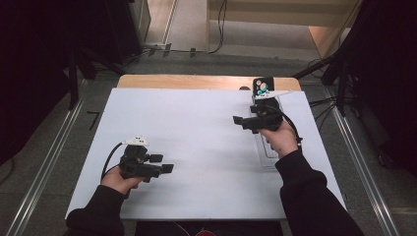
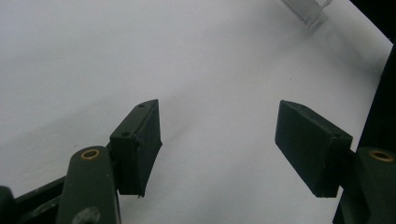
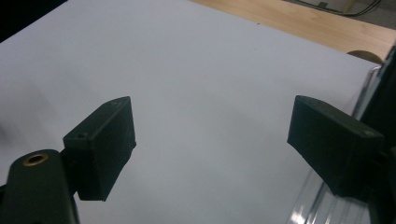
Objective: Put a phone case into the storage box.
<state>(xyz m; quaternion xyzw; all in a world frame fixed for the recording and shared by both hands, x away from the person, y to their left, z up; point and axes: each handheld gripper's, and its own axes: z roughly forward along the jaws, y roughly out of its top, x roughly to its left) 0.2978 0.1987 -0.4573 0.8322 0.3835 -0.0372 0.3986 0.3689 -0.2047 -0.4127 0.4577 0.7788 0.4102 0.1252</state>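
Nothing held: left gripper (image 1: pixel 164 164) at lower left and right gripper (image 1: pixel 241 121) over the tray (image 1: pixel 269 160) gape wide (work seemingly unstarted).

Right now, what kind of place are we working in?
Probably a lab or recording studio, not a home: a white-covered table with metal floor rails on either side, dark curtains at the sides, and cables trailing across the floor behind.
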